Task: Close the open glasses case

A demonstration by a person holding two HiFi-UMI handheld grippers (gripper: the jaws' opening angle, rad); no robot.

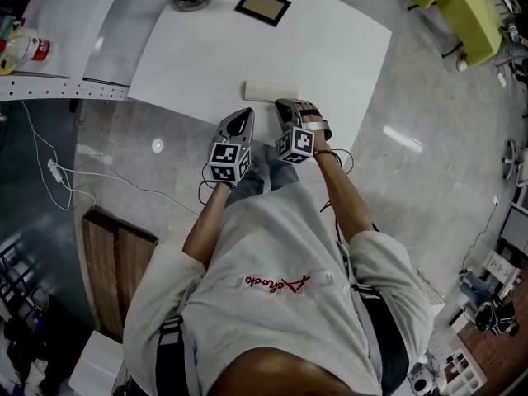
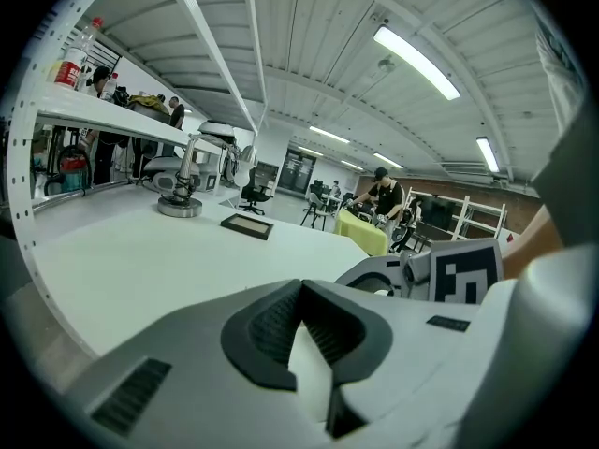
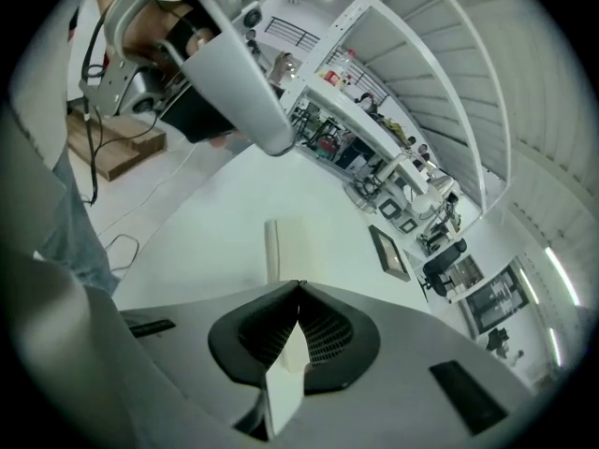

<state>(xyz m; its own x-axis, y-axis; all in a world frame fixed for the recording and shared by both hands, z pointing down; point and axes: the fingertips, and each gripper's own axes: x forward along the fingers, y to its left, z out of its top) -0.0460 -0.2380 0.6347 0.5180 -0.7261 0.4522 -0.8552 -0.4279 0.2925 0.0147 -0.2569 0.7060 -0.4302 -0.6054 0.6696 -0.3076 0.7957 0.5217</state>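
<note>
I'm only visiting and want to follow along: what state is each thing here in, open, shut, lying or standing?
White rectangular glasses case: looks closed, lying flat on the white table.
Left gripper: jaws shut, nothing between them.
Right gripper: jaws shut, nothing between them.
Black-framed flat panel: lying flat on the table.

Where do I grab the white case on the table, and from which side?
Probably the middle of the case, across its short width, coming from above on the near side. It lies flat on the white table, a long edge facing the right claw, which is shut and must open first.
</note>
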